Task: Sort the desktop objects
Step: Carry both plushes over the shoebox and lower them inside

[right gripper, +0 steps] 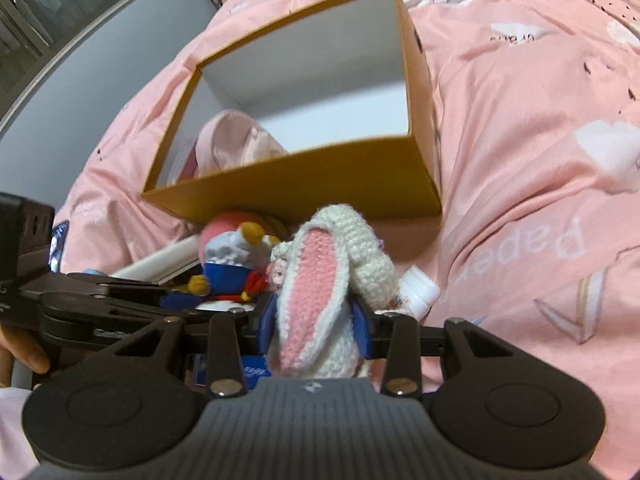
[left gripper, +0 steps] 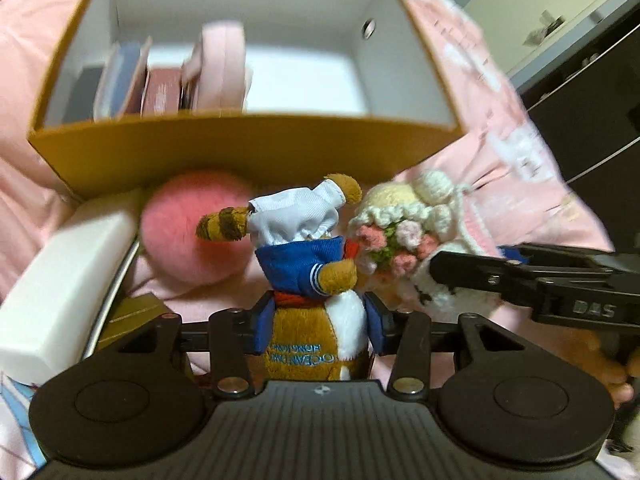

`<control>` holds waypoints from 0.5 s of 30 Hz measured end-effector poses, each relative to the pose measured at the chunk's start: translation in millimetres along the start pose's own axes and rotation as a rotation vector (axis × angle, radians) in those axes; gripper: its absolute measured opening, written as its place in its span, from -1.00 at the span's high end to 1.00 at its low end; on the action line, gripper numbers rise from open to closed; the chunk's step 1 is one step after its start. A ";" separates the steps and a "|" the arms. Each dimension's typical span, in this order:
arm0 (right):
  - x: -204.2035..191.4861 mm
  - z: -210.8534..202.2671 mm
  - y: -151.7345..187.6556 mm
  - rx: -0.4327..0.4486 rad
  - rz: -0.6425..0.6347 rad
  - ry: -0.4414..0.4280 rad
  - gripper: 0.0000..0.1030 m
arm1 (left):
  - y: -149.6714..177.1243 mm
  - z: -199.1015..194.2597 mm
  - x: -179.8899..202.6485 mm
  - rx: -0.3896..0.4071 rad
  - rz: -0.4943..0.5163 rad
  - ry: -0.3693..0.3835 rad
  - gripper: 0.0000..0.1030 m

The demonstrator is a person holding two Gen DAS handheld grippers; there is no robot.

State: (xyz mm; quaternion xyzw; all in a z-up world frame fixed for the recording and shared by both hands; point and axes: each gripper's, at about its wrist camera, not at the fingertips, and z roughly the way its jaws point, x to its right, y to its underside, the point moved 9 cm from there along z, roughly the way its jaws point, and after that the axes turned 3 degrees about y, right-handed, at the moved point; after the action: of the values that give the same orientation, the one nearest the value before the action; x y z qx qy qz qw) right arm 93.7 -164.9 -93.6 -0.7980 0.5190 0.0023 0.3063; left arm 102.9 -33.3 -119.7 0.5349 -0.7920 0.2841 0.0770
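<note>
The box (left gripper: 240, 156), largest item present, stands open directly ahead of both grippers on the pink bedding (right gripper: 520, 160); its near wall is just beyond the toys, and its floor ahead of the right gripper (right gripper: 316, 330) appears bare, while books (left gripper: 132, 84) and a pink pouch (left gripper: 220, 68) stand along the side ahead-left of the left gripper (left gripper: 320, 330). A white case (left gripper: 64, 276) lies to the left of the left gripper, with a pink puff (left gripper: 188, 232) just ahead-left, against the box wall. The left gripper is pinching the plush (left gripper: 316, 280), a brown animal in a blue sailor top, the pads pressing its lower body from both sides; the toy stands upright between the fingers, its cap end toward the box. The right gripper is pinching the bunny (right gripper: 316, 300), a crocheted toy, at the base of its folded pink-lined ear and body, the pads closed on the yarn. The two toys sit just beside each other, possibly touching; contact cannot be confirmed. A small white bottle (right gripper: 418, 290) lies just right of the bunny. Assessment: both toys are light, soft and compressible, not fragile and unlikely to slip; the stuffing yields, so a hold across the torso is sounder than on a limb or ear. The bunny's loose ear and flower trim could snag on the box rim.
</note>
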 end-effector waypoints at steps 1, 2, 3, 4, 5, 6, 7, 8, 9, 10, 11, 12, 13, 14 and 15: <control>-0.5 -3.2 -2.0 0.008 0.001 -0.003 0.20 | -1.9 -7.1 1.8 0.015 0.002 0.010 -0.02; -1.3 -6.6 -4.2 0.017 0.001 -0.007 0.20 | -3.3 -12.3 3.7 0.029 0.003 0.016 -0.02; -2.2 -9.8 -6.3 0.025 0.002 -0.010 0.20 | -5.7 -19.1 4.1 0.046 0.006 0.023 -0.02; -3.7 -13.2 -9.0 0.036 0.000 -0.013 0.20 | -8.9 -26.8 5.7 0.066 0.011 0.031 -0.02; -5.2 -17.1 -11.8 0.047 -0.002 -0.015 0.20 | -14.0 -35.9 5.9 0.082 0.016 0.037 -0.02; -7.1 -21.2 -14.7 0.058 -0.005 -0.018 0.20 | -18.5 -43.9 7.2 0.099 0.023 0.042 -0.02; -9.3 -26.2 -18.5 0.072 -0.011 -0.022 0.20 | -22.5 -51.6 8.4 0.117 0.028 0.047 -0.02; -11.9 -31.4 -22.8 0.088 -0.018 -0.025 0.20 | -26.0 -56.3 10.4 0.130 0.031 0.051 -0.02; -14.5 -36.8 -27.1 0.106 -0.026 -0.028 0.20 | -30.4 -59.4 13.4 0.142 0.032 0.053 -0.02; -16.9 -42.4 -32.5 0.126 -0.034 -0.030 0.20 | -37.2 -56.4 20.6 0.150 0.033 0.056 -0.02; -19.2 -47.3 -38.0 0.146 -0.041 -0.033 0.21 | -41.6 -58.4 24.3 0.160 0.036 0.069 -0.02; -21.3 -51.7 -43.2 0.164 -0.046 -0.037 0.21 | -48.0 -63.5 26.8 0.172 0.040 0.085 -0.02; -23.4 -55.6 -48.8 0.183 -0.049 -0.041 0.21 | -56.9 -65.3 29.5 0.183 0.045 0.097 -0.02; -25.7 -59.2 -54.3 0.202 -0.052 -0.047 0.22 | -65.0 -69.3 32.4 0.195 0.054 0.108 -0.02; -28.1 -62.5 -60.3 0.221 -0.056 -0.052 0.23 | -72.5 -72.8 35.2 0.206 0.061 0.116 -0.02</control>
State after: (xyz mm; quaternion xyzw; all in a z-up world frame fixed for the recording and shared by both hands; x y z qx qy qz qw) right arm 111.1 -155.8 -4.4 -0.7733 0.4854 -0.0427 0.4057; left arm 139.6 -42.1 -17.9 0.4984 -0.7687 0.3965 0.0585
